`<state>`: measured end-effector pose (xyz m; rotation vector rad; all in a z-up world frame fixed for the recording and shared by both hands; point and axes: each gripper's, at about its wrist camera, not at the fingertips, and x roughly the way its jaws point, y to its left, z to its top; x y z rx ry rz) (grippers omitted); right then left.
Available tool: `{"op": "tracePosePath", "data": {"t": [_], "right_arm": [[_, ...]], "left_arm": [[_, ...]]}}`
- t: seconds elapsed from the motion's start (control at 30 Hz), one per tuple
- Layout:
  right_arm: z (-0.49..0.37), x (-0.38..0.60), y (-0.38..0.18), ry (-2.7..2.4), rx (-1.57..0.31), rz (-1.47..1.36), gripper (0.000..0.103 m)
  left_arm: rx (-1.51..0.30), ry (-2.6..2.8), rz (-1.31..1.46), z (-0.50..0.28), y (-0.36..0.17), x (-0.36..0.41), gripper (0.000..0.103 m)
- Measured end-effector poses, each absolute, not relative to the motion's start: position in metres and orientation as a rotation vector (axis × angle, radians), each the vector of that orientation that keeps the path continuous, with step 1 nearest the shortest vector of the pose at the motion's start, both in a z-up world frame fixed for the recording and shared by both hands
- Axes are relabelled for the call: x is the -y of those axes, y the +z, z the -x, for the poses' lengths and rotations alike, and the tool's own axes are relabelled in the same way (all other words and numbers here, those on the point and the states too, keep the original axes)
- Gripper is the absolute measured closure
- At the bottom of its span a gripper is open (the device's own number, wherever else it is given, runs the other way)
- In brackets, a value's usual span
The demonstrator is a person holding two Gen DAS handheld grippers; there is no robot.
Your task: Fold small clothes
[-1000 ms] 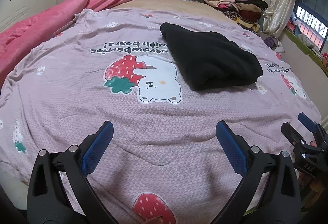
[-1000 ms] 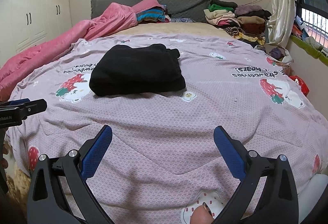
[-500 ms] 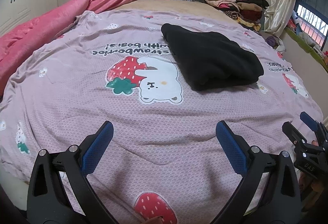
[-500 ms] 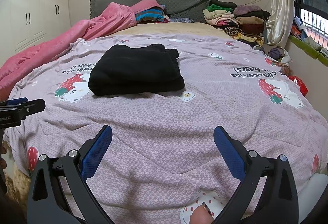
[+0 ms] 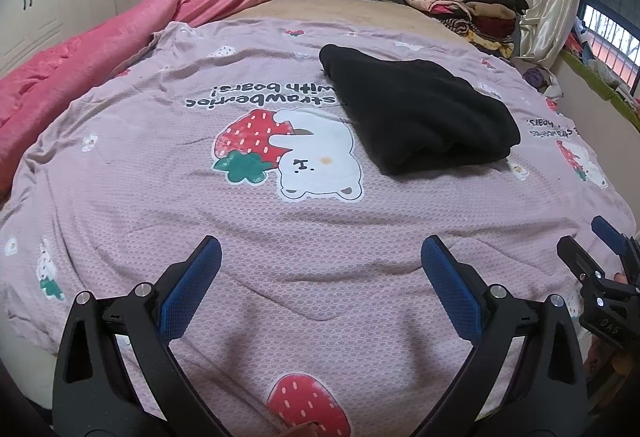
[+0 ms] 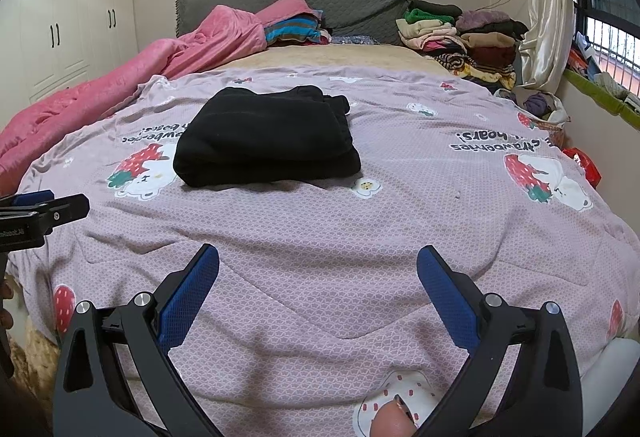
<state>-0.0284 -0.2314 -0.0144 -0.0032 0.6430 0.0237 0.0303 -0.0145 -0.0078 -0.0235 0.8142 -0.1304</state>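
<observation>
A folded black garment [image 5: 420,117] is lying on the bed's pink strawberry-print quilt [image 5: 160,165], right of centre in the left wrist view and left of centre in the right wrist view [image 6: 266,141]. The left claw [image 5: 320,277] is hovering low in its frame over bare quilt, its blue-padded fingers spread wide apart and gripping nothing. The right claw [image 6: 318,285] is likewise standing apart and empty, well short of the garment. Stacked clothes [image 6: 460,33] are sitting at the upper right.

Pink quilt [image 5: 100,53] beside strawberry bedspread [image 5: 160,165]; wardrobe [image 6: 76,17] behind.
</observation>
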Motion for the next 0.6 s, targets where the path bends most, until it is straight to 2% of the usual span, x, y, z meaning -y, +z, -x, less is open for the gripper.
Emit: {"op": "tracePosePath", "data": {"t": [0.6], "right_arm": [[0.032,0.246,-0.015,-0.041,-0.645,-0.047,0.004]], "left_arm": [[-0.860,-0.101,0.007,-0.034,-0.016,0.015,0.010]]}}
